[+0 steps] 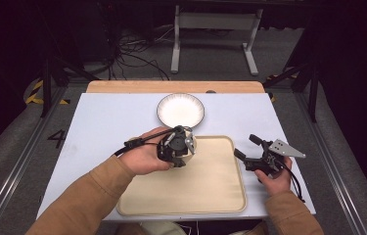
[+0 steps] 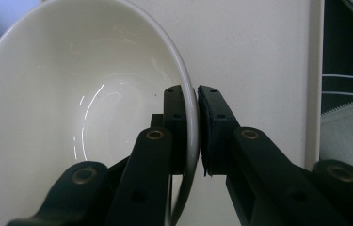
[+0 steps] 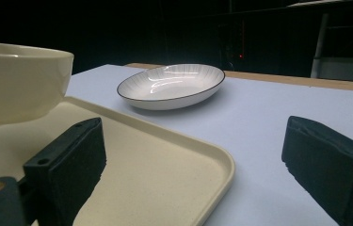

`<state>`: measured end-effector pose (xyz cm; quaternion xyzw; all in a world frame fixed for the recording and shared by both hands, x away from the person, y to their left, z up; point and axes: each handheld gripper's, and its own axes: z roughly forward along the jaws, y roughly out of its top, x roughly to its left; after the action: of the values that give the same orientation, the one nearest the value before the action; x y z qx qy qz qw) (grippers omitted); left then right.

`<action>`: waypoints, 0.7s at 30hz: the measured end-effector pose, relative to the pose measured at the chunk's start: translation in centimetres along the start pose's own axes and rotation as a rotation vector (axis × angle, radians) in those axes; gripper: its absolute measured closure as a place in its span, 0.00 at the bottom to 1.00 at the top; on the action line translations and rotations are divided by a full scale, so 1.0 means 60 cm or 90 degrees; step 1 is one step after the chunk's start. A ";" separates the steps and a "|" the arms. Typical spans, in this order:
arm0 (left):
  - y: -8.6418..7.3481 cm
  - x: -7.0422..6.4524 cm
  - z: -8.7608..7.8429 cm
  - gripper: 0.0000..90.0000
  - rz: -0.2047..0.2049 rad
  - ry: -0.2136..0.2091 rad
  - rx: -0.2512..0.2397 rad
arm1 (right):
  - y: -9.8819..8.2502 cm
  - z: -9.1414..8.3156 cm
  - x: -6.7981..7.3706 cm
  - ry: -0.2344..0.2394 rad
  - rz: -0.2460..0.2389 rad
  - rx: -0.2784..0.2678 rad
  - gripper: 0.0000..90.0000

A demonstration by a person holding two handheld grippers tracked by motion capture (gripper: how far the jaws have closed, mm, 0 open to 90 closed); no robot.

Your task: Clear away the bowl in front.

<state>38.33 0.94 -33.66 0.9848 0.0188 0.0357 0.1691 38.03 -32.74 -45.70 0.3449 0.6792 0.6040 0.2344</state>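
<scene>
A cream bowl [image 2: 70, 94] hangs over the far left corner of the beige tray [image 1: 210, 181], its rim pinched between the jaws of my left gripper [image 1: 180, 147], one pad inside and one outside. The same bowl [image 3: 19, 84] shows at the left of the right gripper view, just above the tray [image 3: 164, 169]. My right gripper [image 1: 245, 147] rests open beside the tray's right edge, nothing between its pads. A white plate with a dark rim [image 1: 180, 109] lies on the table beyond the tray, also seen as the plate [image 3: 172, 84] in the right gripper view.
The white table top [image 1: 103, 122] has a wooden strip [image 1: 171, 86] along its far edge. Behind it stand a table frame [image 1: 215, 29] and cables on the floor. Metal rails run along both sides of the table.
</scene>
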 end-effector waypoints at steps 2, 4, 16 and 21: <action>-0.001 0.001 0.004 0.92 0.001 -0.002 0.004 | 0.000 0.000 0.000 0.000 -0.001 -0.001 0.08; -0.002 0.002 0.009 0.92 0.000 -0.004 0.004 | 0.000 0.000 0.000 0.000 0.000 0.000 0.08; 0.000 0.003 0.037 0.92 0.001 -0.020 0.013 | 0.000 0.000 -0.001 0.000 0.001 -0.001 0.08; 0.001 0.004 0.046 0.92 0.000 -0.027 0.011 | 0.000 0.000 -0.001 0.000 0.001 -0.001 0.08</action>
<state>38.79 -0.01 -36.24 0.9867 0.0154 0.0145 0.1610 38.09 -32.78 -45.71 0.3452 0.6784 0.6049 0.2339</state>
